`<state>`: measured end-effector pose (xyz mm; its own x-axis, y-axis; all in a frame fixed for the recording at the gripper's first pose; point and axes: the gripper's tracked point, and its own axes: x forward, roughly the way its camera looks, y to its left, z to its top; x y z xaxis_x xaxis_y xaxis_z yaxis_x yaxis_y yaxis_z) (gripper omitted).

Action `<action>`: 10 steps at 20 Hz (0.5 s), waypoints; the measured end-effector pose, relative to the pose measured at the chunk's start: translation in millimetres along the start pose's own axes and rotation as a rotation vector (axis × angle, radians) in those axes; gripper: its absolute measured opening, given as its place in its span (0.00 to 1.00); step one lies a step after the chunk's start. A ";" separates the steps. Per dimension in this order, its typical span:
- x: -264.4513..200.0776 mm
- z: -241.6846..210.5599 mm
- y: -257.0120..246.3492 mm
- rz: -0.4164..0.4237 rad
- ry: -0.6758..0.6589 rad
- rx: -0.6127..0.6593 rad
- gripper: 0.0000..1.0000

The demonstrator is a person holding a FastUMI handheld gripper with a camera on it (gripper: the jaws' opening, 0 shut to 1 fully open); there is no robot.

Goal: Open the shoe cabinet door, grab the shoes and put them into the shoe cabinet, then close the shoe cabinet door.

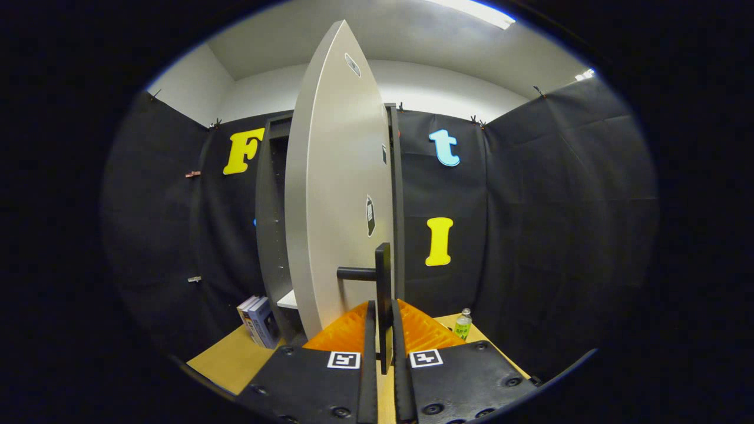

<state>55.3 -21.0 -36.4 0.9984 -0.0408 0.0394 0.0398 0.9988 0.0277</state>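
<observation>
Gripper (383, 321): fingers closed on the black door handle (383, 282), which stands upright between them. Cabinet door (339, 194): pale, swung partly open just ahead of the fingers, dark cabinet (272, 224) behind. Nearby: books (258, 321), bottle (463, 325).

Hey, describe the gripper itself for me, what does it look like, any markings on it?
The gripper has two flat black blocks side by side, each studded with round screws and carrying a square black-and-white tag near its inner front corner. Two ribbed, wedge-shaped fingers taper forward from them, with thin dark strips lining the narrow gap between.
</observation>
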 end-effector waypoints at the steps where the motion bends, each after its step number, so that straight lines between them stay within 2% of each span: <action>1: -0.7 -0.5 -2.7 -0.005 0.007 0.010 0.14; 3: -2.1 1.0 -9.4 -0.029 0.004 0.016 0.14; 7: -5.6 5.1 -33.7 -0.134 -0.022 0.005 0.14; 10: -9.7 4.0 -26.7 -0.135 -0.020 0.052 0.14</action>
<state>44.4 -47.4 -33.5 0.9831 -0.1754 0.0520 0.1705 0.9816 0.0860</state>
